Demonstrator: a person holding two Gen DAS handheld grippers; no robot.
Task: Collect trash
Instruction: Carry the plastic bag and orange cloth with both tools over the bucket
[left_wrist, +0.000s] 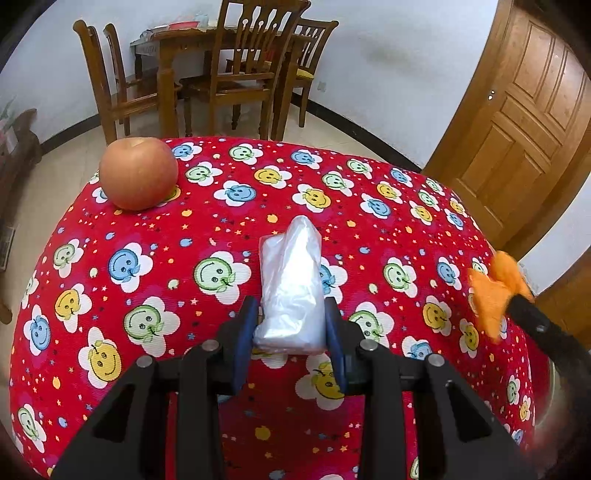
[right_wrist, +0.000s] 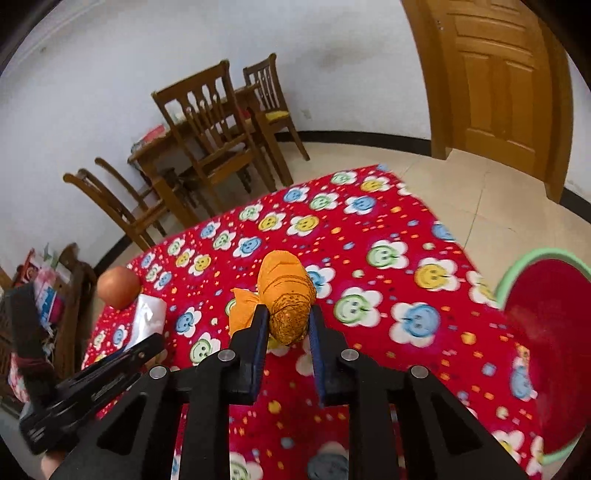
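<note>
1. While both hands are already gripping trash, the left wrist view is showing the left gripper (left_wrist: 291, 332) with its fingers (left_wrist: 245, 332) narrowed onto a clear plastic bag (left_wrist: 290, 284), which is lying on the counter (left_wrist: 388, 206) under a red smiley cloth. An apple (left_wrist: 138, 172) is sitting at the far left, well apart. At the right edge, the orange wrapper (left_wrist: 493, 291) is hanging blurred from the right hand's tool.

2. Seen from the right wrist view, the right gripper (right_wrist: 288, 325) is clamping its fingers (right_wrist: 258, 332) on the orange wrapper (right_wrist: 286, 295), which seems clear of the cloth. A red bin (right_wrist: 546, 332) with a green rim is waiting at the near right.

3. Judging by this, the step in hand is carrying the wrapper to the bin; the next move is calling for swinging right over the rim before letting go, then bringing the bag across.
</note>
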